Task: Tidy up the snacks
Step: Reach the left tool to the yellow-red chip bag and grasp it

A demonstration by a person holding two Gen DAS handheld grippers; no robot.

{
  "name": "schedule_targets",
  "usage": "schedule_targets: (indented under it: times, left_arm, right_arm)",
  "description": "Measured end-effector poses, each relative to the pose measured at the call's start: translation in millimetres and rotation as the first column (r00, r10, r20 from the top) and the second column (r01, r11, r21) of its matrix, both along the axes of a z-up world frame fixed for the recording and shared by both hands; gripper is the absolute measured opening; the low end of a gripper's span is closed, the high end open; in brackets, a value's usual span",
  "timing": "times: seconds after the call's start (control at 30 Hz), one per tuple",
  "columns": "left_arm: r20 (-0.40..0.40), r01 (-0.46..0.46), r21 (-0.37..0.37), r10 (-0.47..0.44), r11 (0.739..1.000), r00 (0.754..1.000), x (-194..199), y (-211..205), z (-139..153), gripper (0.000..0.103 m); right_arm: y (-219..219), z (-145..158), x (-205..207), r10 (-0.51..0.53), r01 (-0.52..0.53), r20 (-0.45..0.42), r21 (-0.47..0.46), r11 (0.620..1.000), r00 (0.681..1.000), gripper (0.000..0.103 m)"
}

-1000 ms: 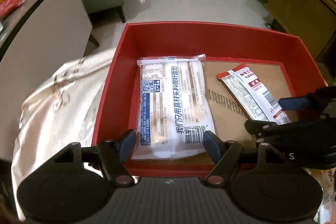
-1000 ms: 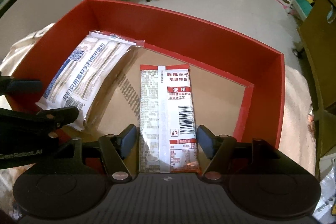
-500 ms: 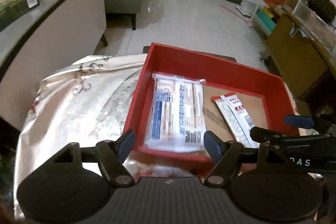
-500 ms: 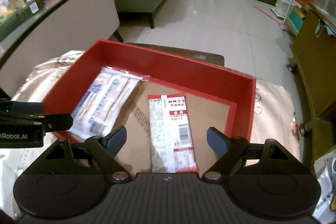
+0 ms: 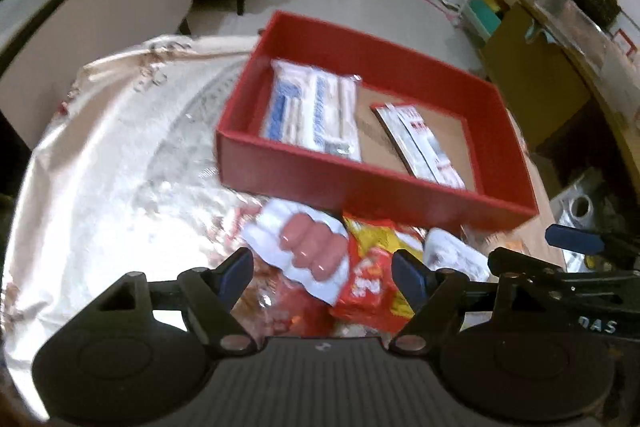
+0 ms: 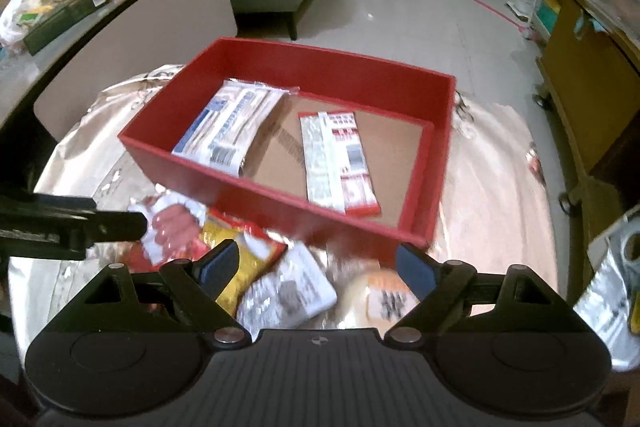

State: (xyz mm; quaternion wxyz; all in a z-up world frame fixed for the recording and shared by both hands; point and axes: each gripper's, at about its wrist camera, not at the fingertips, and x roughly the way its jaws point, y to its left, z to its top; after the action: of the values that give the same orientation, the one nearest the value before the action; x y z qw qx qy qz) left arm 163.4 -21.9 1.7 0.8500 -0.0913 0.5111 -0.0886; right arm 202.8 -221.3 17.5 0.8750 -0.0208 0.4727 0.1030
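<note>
We see red box (image 6: 288,203) holding two snack packets, loose snack pile (image 6: 276,279) just in front of box, left gripper (image 5: 326,273) spread and empty, right gripper (image 6: 316,267) empty, jaws opening

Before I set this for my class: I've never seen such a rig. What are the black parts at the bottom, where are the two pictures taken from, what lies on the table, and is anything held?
There is no robot: a person carries a hand-held gripper in each hand, with a wide-angle camera on each that looks along its two fingers. One picture is from the left hand-held gripper, the other from the right hand-held gripper. On the shiny tablecloth stands a red box holding a white-and-blue packet and a red-and-white packet. In front of it lies a loose pile: a sausage pack, a yellow-and-red bag and more. Nothing is held; the left jaws stand open and the right are opening, both empty.
</note>
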Motion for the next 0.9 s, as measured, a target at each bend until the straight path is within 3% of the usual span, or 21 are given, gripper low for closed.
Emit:
schedule_targets:
  times: [0.3, 0.47, 0.6, 0.63, 0.67, 0.7, 0.9]
  left_arm:
    - [-0.043, 0.070, 0.025, -0.069, 0.997, 0.997, 4.7, -45.5, -20.2, 0.070]
    - [-0.061, 0.089, 0.080, -0.084, 0.993, 0.995, 14.5, -71.0, -37.4, 0.071]
    - [-0.003, 0.088, 0.145, -0.088, 0.986, 0.996, 14.0, -84.4, -40.3, 0.072]
    - [0.004, 0.086, 0.153, -0.088, 0.984, 0.996, 13.5, -85.1, -41.2, 0.070]
    - [0.008, 0.089, 0.174, -0.092, 0.981, 0.996, 11.7, -85.2, -41.3, 0.058]
    - [0.008, 0.104, 0.207, -0.107, 0.973, 0.994, 8.7, -85.8, -41.4, 0.053]
    - [-0.043, 0.133, 0.176, -0.127, 0.975, 0.991, -10.4, -63.9, -37.5, 0.044]
  right_arm:
    - [-26.5, -0.4, -20.3, -0.041, 0.041, -0.003, 0.011, 0.999, 0.999, 0.093]
    - [-46.9, -5.2, -21.1, -0.072, 0.073, -0.019, 0.021, 0.997, 0.997, 0.093]
    - [-55.6, -10.7, -21.4, -0.081, 0.082, -0.036, 0.022, 0.996, 0.996, 0.093]
    - [-56.9, -11.8, -21.3, -0.081, 0.082, -0.041, 0.024, 0.996, 0.996, 0.093]
    - [-57.5, -12.8, -21.9, -0.081, 0.082, -0.044, 0.028, 0.996, 0.996, 0.093]
    - [-57.8, -12.9, -22.0, -0.081, 0.083, -0.046, 0.031, 0.996, 0.996, 0.093]
    - [-51.7, -10.2, -22.5, -0.065, 0.067, -0.049, 0.054, 0.996, 0.997, 0.093]
